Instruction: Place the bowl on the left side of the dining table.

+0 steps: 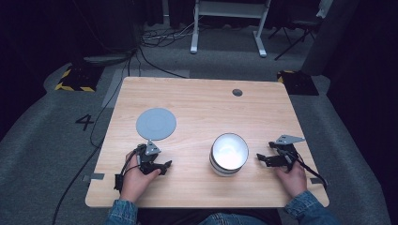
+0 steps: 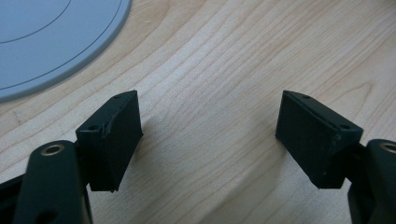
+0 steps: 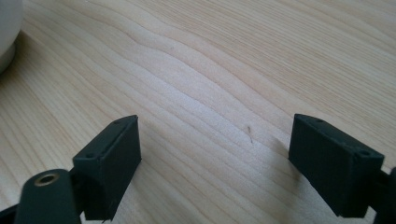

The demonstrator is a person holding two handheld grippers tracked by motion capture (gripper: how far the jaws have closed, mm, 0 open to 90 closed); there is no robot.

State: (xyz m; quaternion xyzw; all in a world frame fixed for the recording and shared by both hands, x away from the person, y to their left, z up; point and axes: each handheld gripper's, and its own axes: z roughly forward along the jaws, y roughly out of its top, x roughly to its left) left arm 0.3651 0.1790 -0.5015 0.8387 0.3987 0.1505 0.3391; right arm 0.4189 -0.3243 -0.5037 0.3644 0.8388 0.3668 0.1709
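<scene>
The high view looks forward and down from the near edge of the light wooden table (image 1: 197, 101), taking in all four corners. Each gripper view sits low and close over the tabletop. The left one shares the flat grey round plate (image 2: 42, 42); the right one shares the white cylindrical bowl (image 3: 7, 32).

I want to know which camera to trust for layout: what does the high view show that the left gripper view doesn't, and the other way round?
High view alone: the whole wooden table, the white bowl between the hands, the right gripper and the floor around.

Left gripper view alone: the left gripper seen from close by, its jaws wide apart with bare wood between them.

Both: the grey round plate, lying flat and apart from that gripper, and the tabletop grain.
</scene>
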